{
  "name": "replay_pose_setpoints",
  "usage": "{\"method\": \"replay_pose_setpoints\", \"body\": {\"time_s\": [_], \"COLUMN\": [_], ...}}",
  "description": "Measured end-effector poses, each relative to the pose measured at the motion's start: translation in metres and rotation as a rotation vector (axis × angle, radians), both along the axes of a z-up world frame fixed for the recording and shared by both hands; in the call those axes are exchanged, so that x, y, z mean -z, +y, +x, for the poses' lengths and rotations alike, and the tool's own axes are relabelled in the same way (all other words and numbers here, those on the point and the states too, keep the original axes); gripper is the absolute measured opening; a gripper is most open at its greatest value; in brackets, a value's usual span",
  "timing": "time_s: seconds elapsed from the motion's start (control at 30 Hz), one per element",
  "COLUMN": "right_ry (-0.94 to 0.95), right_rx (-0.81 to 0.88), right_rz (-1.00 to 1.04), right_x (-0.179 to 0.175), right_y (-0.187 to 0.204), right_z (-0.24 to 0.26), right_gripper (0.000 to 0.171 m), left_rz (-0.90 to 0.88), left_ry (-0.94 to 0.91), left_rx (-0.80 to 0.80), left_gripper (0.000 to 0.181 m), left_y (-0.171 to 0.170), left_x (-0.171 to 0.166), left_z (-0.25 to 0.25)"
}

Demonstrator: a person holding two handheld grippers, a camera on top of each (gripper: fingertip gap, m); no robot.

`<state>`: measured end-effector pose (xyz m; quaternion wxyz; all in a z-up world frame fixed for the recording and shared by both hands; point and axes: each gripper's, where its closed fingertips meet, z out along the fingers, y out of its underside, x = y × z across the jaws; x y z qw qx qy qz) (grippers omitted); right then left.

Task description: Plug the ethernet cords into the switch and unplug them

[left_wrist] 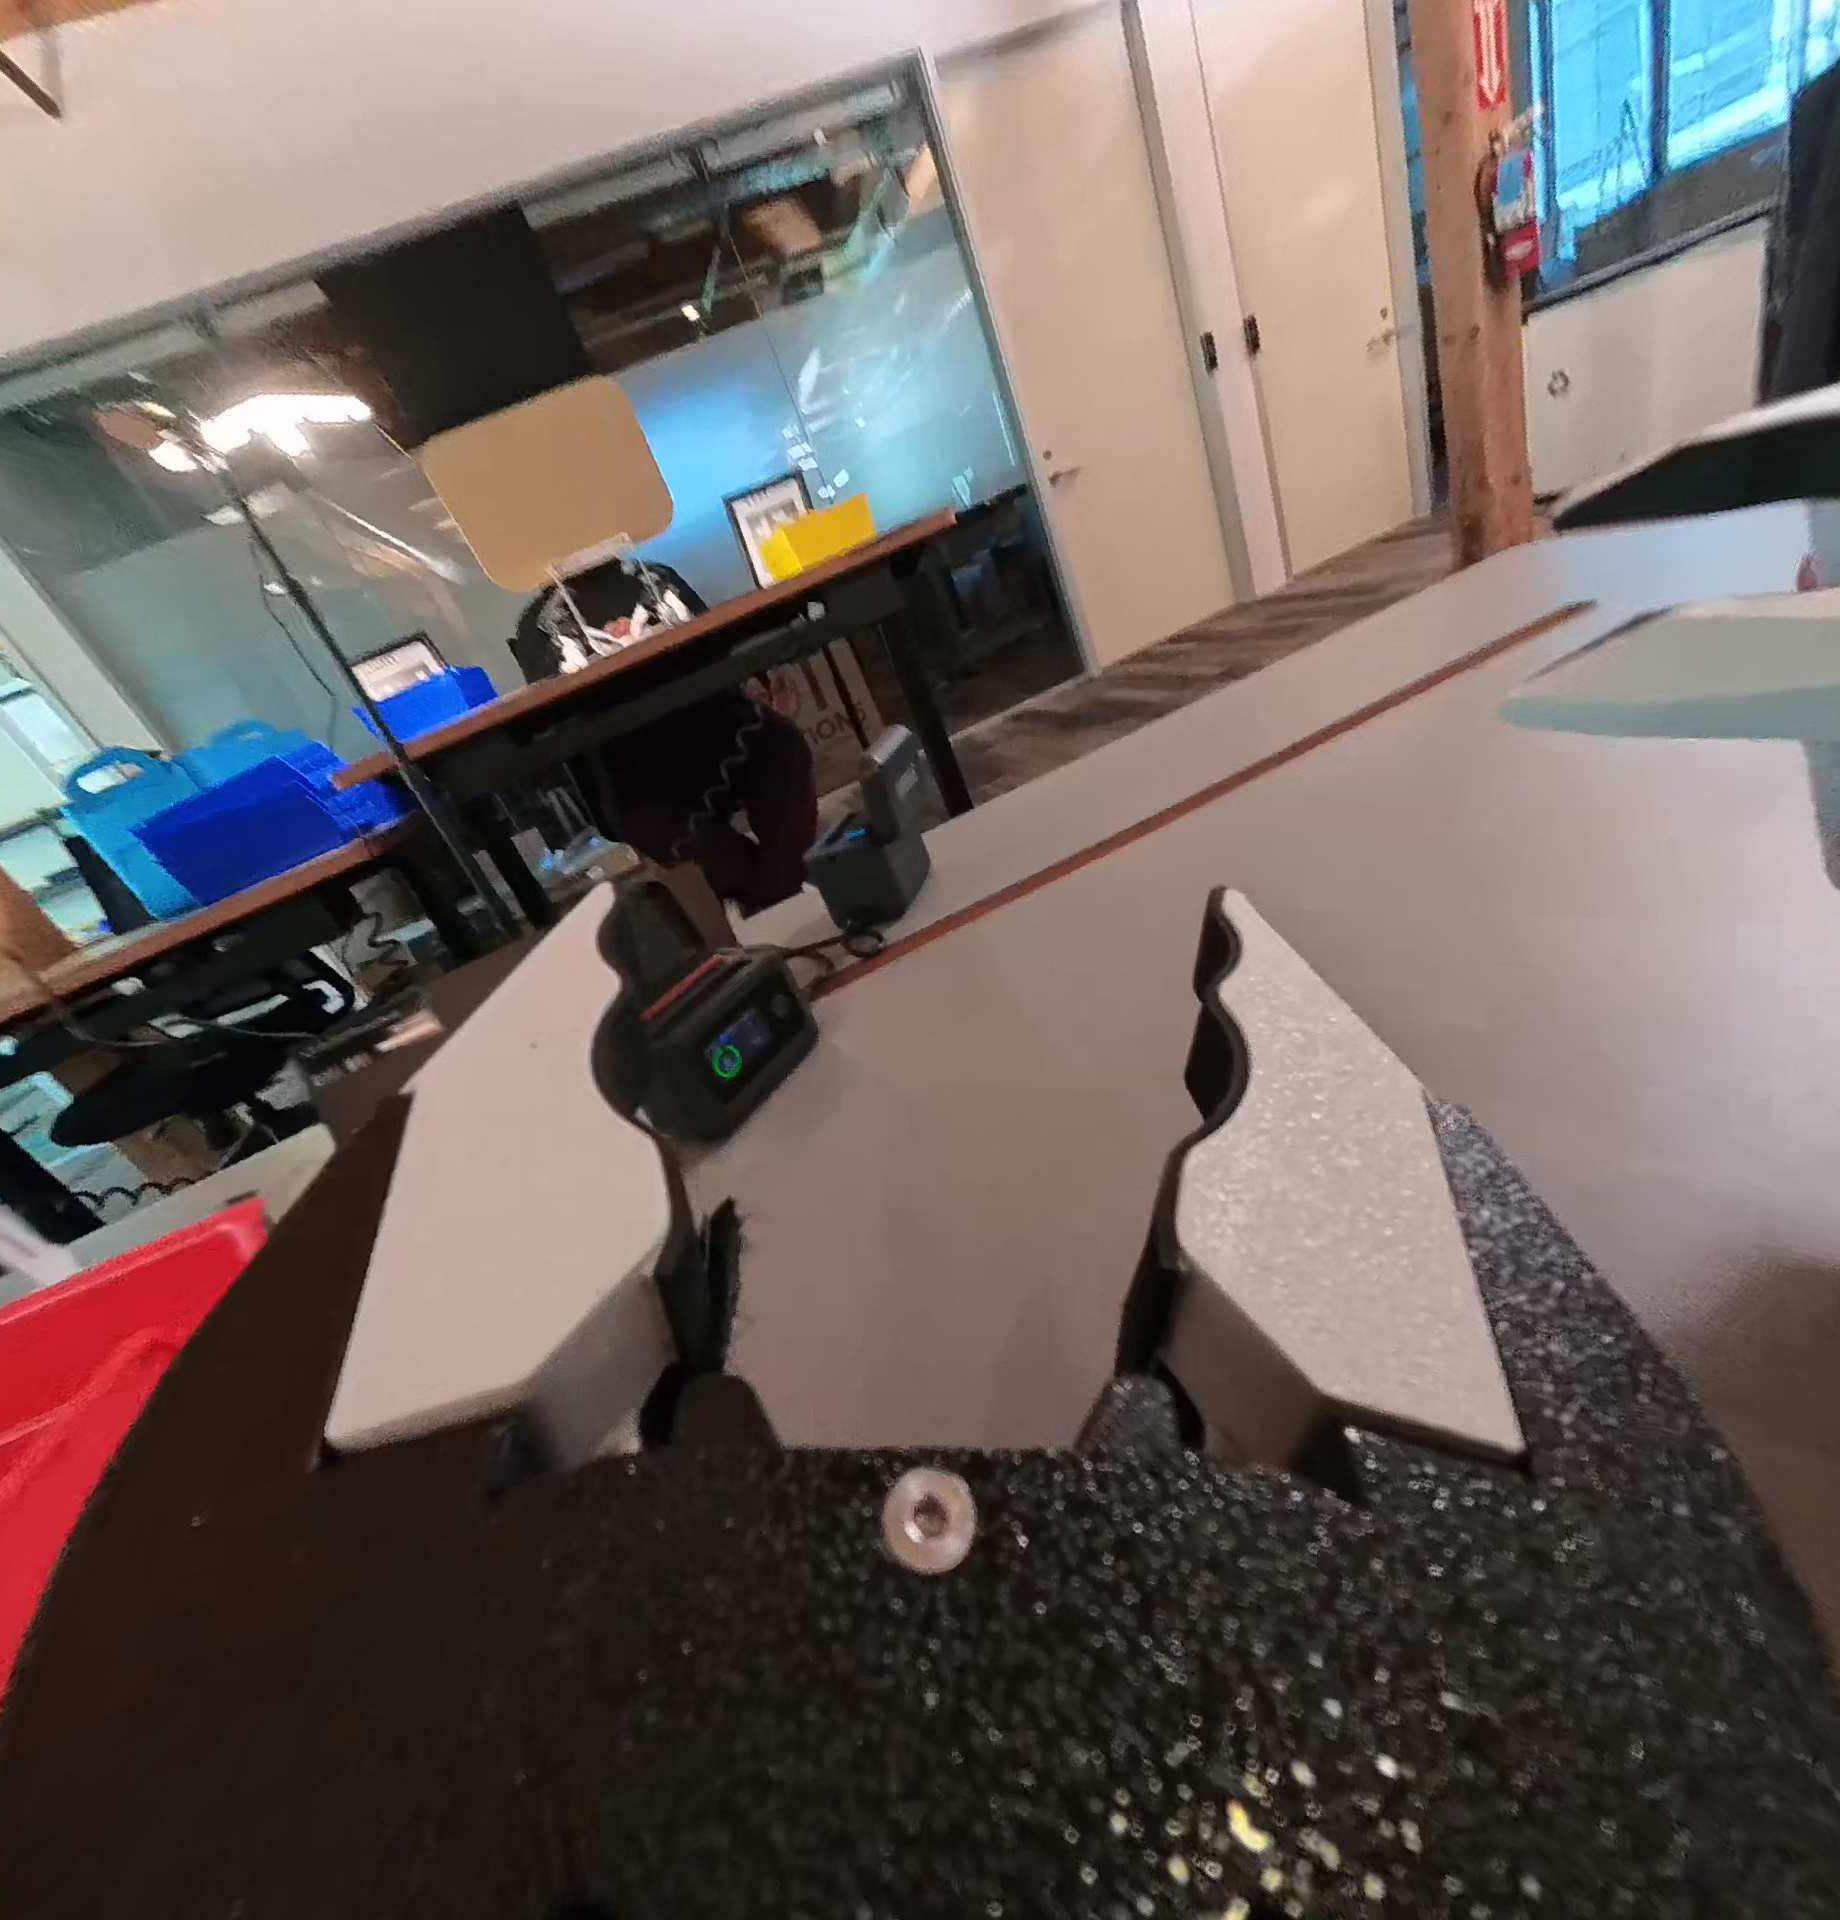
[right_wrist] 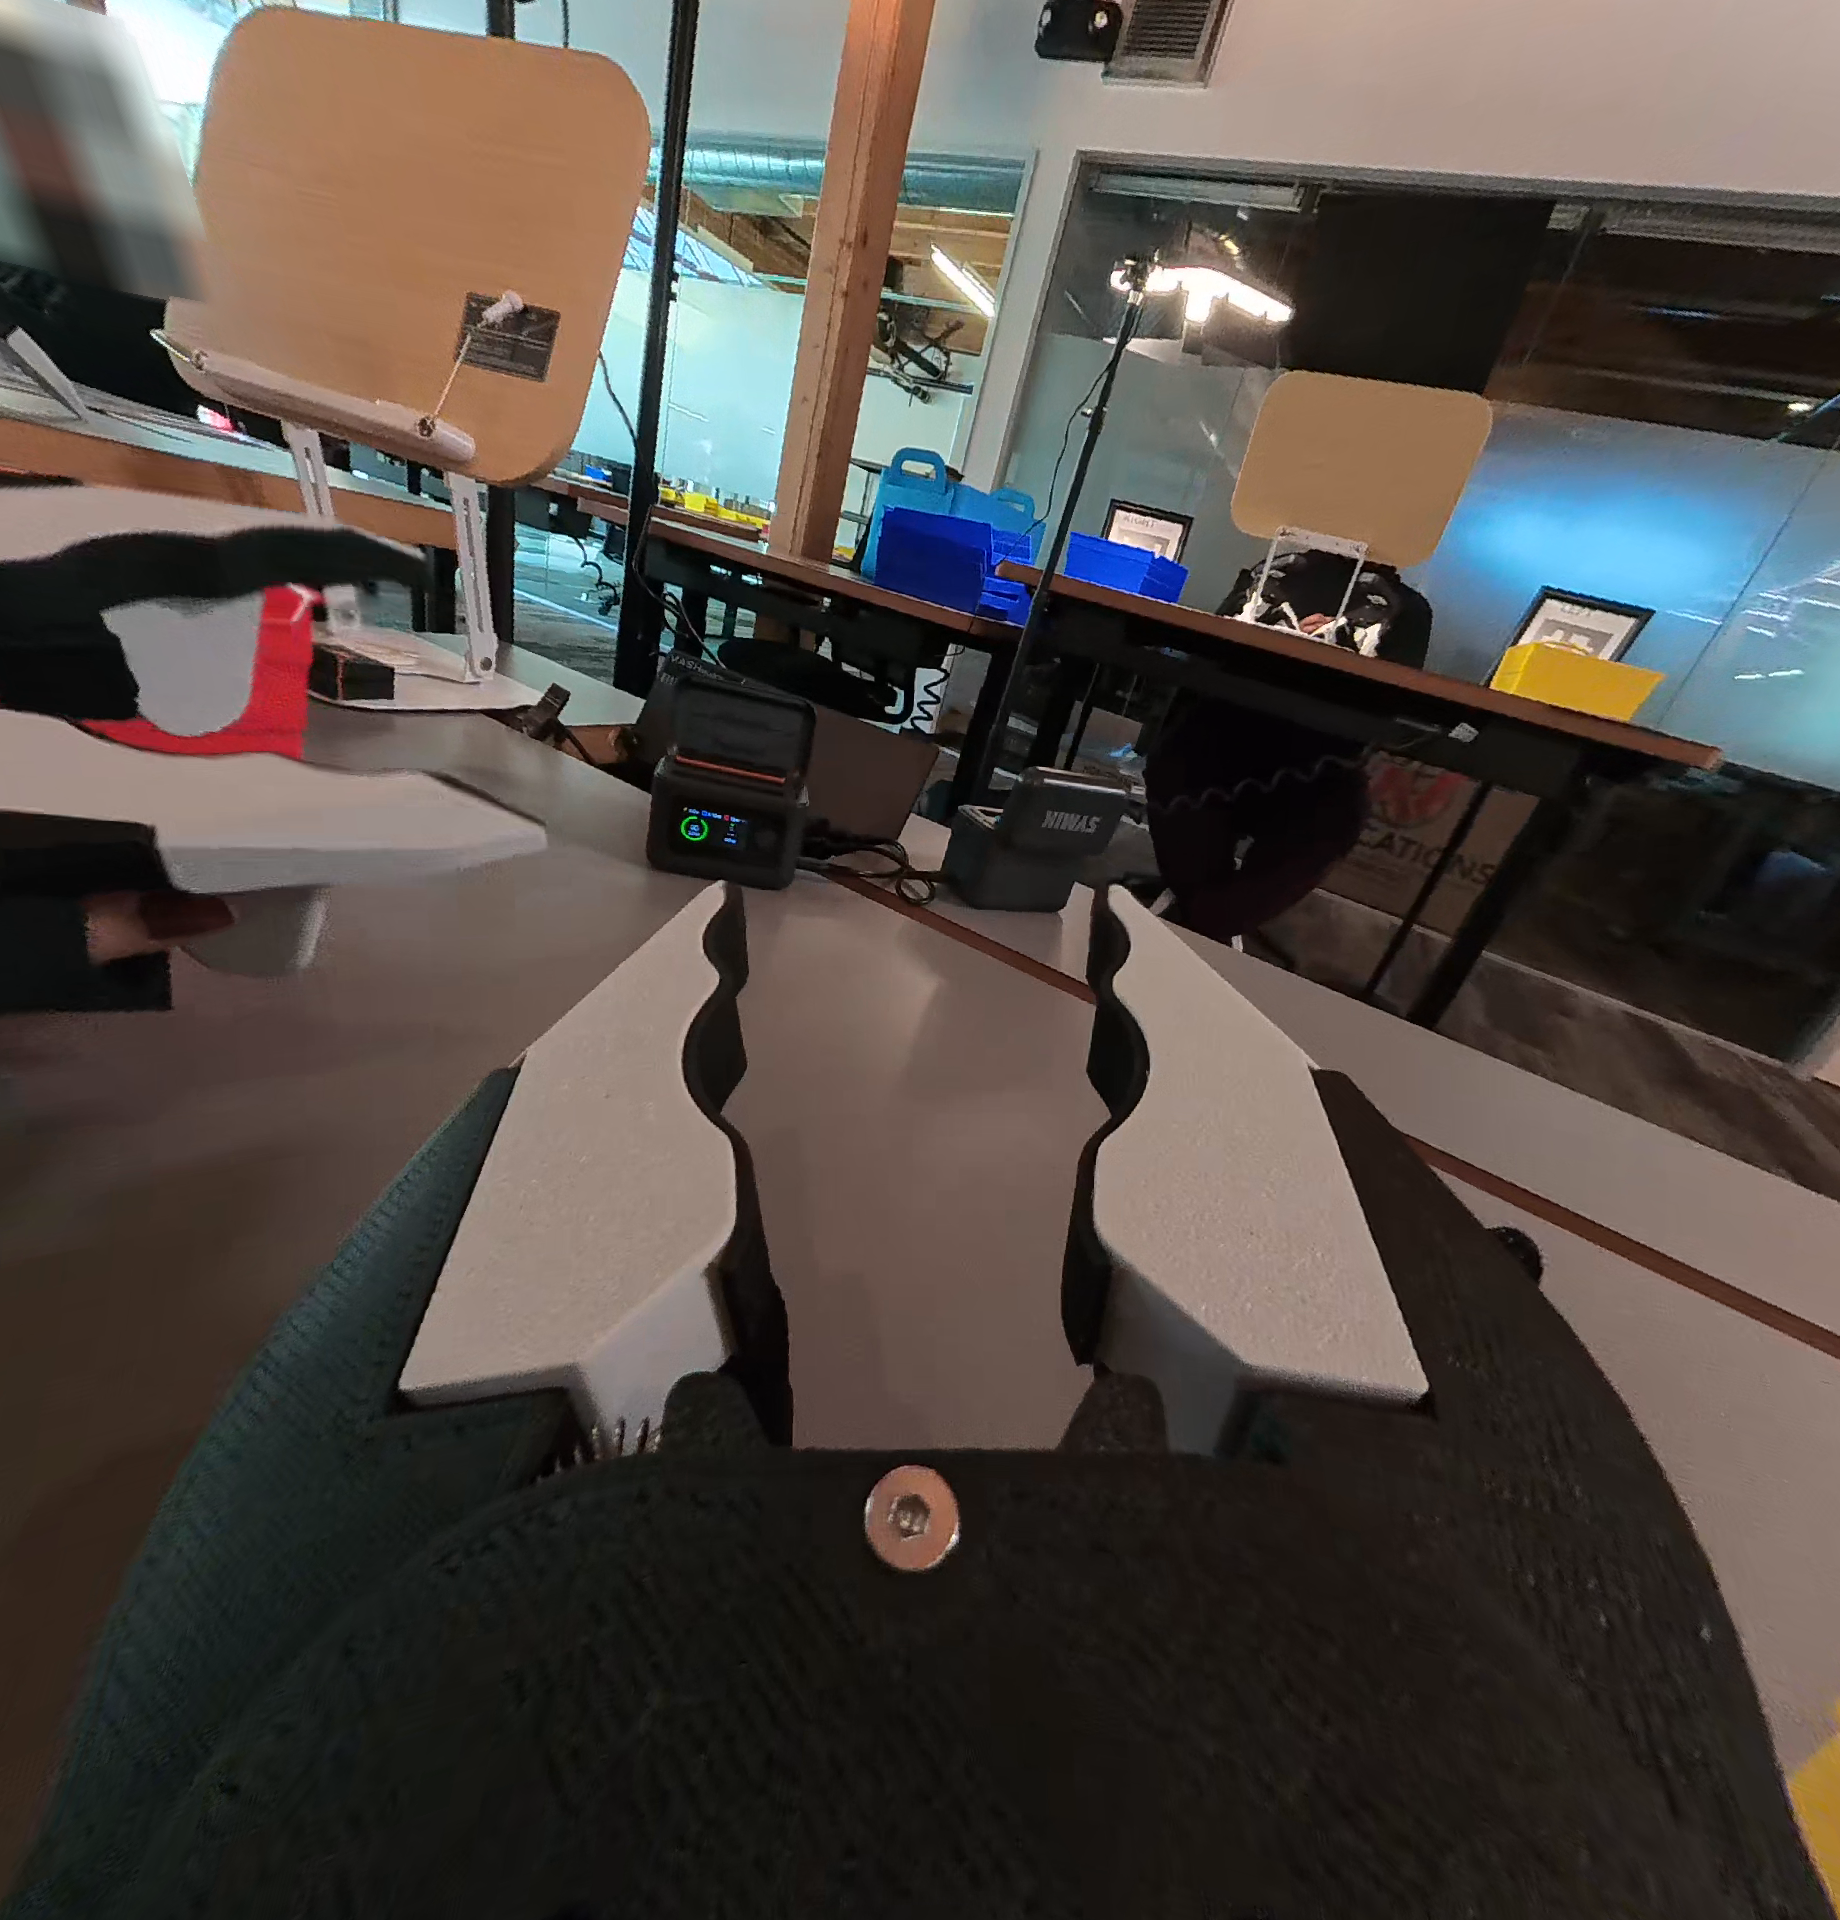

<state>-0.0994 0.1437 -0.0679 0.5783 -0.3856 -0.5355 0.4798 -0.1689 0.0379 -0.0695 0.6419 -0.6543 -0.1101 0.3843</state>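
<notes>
Left gripper [left_wrist: 926,1049]: we are holding its fingers wide apart over the grey bench [left_wrist: 1363,935], gripping nothing
Right gripper [right_wrist: 911,914]: we are keeping its fingers wide too, empty, above the same bench [right_wrist: 895,1143]
Switch and cords: we are not seeing them in either view, so we cannot tell where they are lying
Ahead on the bench: a small black device with a lit screen [left_wrist: 734,1049] [right_wrist: 727,821] is sitting near the far edge, a grey charger block [right_wrist: 1030,842] just beside it
Far left: a red bin [left_wrist: 74,1382] is showing at the bench's corner
</notes>
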Motion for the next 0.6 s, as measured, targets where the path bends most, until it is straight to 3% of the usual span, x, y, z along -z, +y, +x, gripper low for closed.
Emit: {"method": "replay_pose_setpoints", "body": {"time_s": [0.13, 0.33, 0.5, 0.6], "right_ry": [-0.008, -0.113, -0.220, -0.275], "right_rx": [-0.004, 0.062, 0.067, 0.213], "right_rz": [0.012, 0.017, -0.023, 0.121], "right_x": [0.002, 0.004, -0.052, -0.087], "right_y": [-0.002, 0.000, -0.003, 0.043], "right_z": [0.013, 0.054, 0.100, 0.135], "right_gripper": [0.063, 0.059, 0.054, 0.054], "left_rz": [0.051, -0.030, -0.107, -0.170], "left_ry": [0.043, -0.028, 0.021, -0.036], "left_rx": [-0.042, 0.068, 0.090, -0.035], "left_gripper": [0.100, 0.089, 0.091, 0.097], "left_y": [-0.018, -0.044, -0.076, -0.107], "left_x": [-0.012, -0.005, -0.052, -0.070], "left_z": [0.012, 0.070, 0.099, 0.087]}}
